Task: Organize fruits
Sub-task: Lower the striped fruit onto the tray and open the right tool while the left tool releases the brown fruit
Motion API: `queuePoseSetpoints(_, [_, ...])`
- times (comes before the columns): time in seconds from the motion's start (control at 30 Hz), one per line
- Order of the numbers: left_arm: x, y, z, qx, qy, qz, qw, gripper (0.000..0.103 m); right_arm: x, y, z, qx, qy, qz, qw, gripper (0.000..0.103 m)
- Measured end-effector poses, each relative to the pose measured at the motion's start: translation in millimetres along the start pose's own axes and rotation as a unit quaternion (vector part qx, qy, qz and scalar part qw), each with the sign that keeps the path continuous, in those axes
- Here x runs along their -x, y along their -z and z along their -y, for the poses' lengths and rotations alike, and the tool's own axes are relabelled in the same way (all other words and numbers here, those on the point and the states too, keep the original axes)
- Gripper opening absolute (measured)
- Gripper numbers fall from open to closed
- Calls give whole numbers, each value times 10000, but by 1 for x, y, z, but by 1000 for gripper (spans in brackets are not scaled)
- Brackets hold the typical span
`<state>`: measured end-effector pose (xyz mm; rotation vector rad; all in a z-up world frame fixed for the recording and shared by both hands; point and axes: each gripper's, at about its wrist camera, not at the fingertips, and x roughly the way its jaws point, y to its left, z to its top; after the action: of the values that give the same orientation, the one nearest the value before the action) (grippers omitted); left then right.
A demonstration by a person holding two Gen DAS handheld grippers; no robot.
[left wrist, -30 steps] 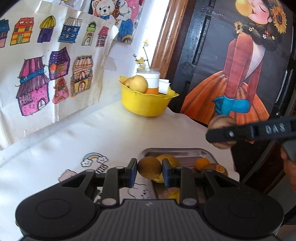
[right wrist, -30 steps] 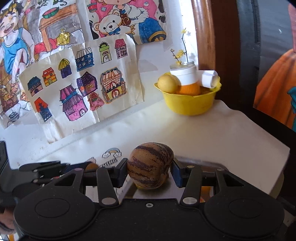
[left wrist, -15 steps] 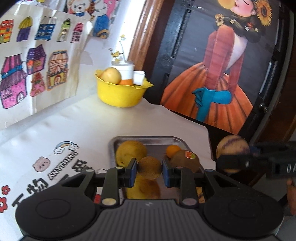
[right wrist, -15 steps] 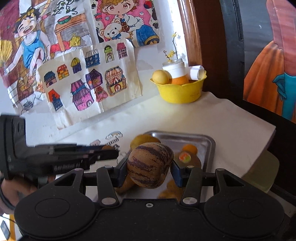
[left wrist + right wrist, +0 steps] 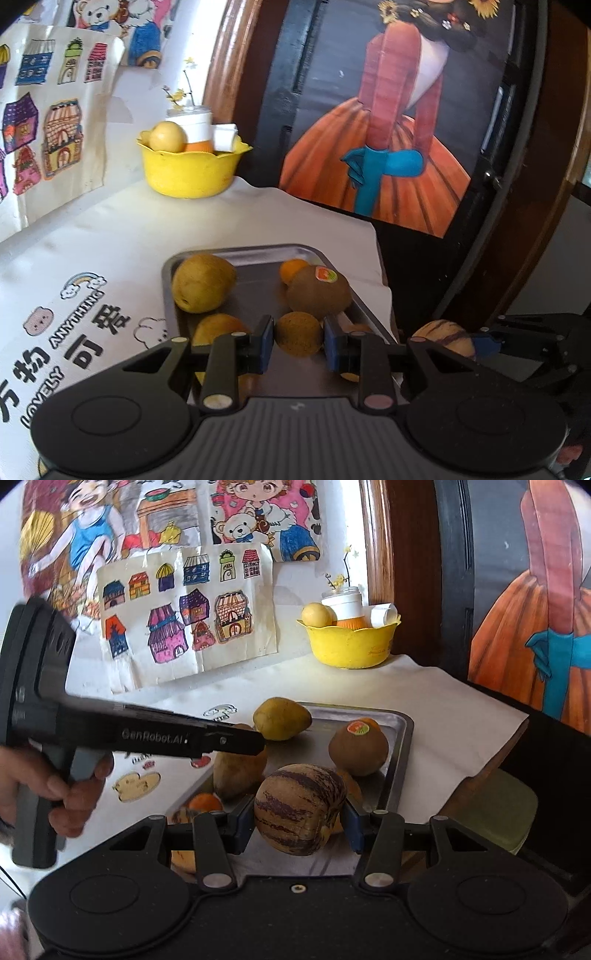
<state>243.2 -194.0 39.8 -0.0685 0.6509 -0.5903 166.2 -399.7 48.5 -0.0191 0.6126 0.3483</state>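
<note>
Metal tray, centre of frame: brushed steel, dull sheen, reflective floor. Bench cloth: white fabric, matt, creased, printed. Yellow bowl, upper left: smooth plastic, slight gloss. Small round fruit: rough, matt brown skin. Kiwi: fuzzy, glossy sticker. Striped melon: smooth, waxy skin. Left hand-held gripper: matt black plastic, ribbed grey body, blue pads. Wall drawings, upper left: wrinkled paper. Door frame: varnished wood.
</note>
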Motion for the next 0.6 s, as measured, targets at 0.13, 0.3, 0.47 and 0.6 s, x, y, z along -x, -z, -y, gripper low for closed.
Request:
queuePoseSetpoints(0.13, [-4,6,3,-11,59,-181,9998,31,1,19,-2,-24,130,86,9999,51])
queuePoseSetpoints(0.3, [-11,12,6,19,-70,-286,9996,31,2,38,-9,1,571,385,9976,51])
queuePoseSetpoints(0.47, [-16,17,9,16,-228,-361,9991,31,-3,54,-17,-23,971,634,9933,51])
queuePoseSetpoints(0.6, [-17,21,11,16,-359,-406,9985,31,-9,62,-23,75,1191,674,9906,51])
